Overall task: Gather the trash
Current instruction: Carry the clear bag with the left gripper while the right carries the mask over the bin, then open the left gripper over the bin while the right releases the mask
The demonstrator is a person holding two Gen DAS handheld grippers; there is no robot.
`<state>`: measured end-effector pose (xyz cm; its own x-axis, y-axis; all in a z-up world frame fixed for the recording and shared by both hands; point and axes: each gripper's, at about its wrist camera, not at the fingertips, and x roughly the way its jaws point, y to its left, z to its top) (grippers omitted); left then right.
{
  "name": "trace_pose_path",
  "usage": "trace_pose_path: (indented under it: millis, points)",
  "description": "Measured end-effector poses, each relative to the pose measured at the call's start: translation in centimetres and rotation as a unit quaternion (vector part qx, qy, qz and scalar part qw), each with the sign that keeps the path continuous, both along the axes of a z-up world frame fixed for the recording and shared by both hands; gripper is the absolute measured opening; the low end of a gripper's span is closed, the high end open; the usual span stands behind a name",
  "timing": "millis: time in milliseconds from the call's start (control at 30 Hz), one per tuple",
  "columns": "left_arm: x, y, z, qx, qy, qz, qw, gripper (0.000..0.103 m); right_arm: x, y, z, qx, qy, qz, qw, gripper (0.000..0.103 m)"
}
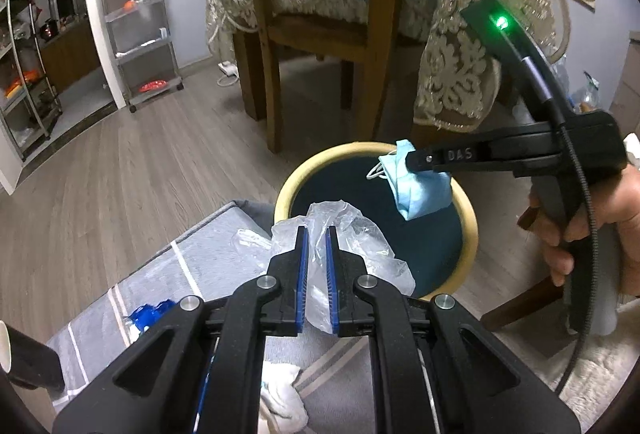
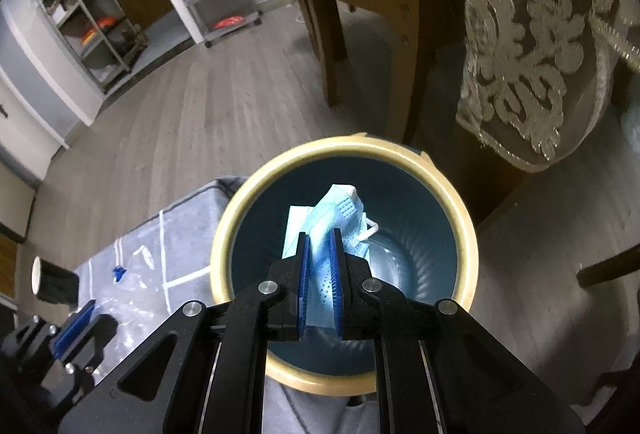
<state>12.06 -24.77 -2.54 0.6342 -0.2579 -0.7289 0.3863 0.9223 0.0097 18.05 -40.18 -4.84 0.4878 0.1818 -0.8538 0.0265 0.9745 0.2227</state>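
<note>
A: The blue face mask hangs right over the open bin, pinched tight in the right gripper. Bin looks empty inside, so nothing is dropped yet.

B: And the left gripper is clamped narrow on a crumpled clear plastic bag, at the bin's near-left rim, above the grey mat.

A: Left behind on that mat: a white wad, blue scrap, a dark paper cup. Early days, I'd say.
</note>
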Motion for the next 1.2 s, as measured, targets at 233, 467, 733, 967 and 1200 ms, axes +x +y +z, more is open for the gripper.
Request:
trace_pose_path:
  millis: [233, 467, 733, 967, 1200]
  points:
    - [2.0, -1.5, -1.8, 0.001, 0.012, -0.01, 0.9999, 0.008, 0.5, -1.2, -0.7, 0.018, 0.018, -0.029, 0.999, 0.011]
    - [3.7, -2.8, -2.7, 0.004, 0.02, -0.009, 0.9997, 0.008, 0.1, -2.1, -0.8, 0.029, 0.024, -0.064, 0.997, 0.011]
    - [4.0, -3.6, -2.2, 0.016, -0.006, -0.005, 0.9998, 0.056, 0.1, -2.6, -0.2, 0.025, 0.01, -0.075, 0.997, 0.016]
    - [3.6, -2.5, -1.8, 0.012, -0.012, 0.013, 0.9998, 0.062, 0.0, -2.8, 0.3, 0.032, 0.0, -0.08, 0.996, 0.05]
    - [1.4, 0.6, 0.1, 0.014, -0.029, 0.043, 0.9986, 0.086, -0.5, -1.3, 2.7, 0.034, -0.051, -0.068, 0.996, 0.094]
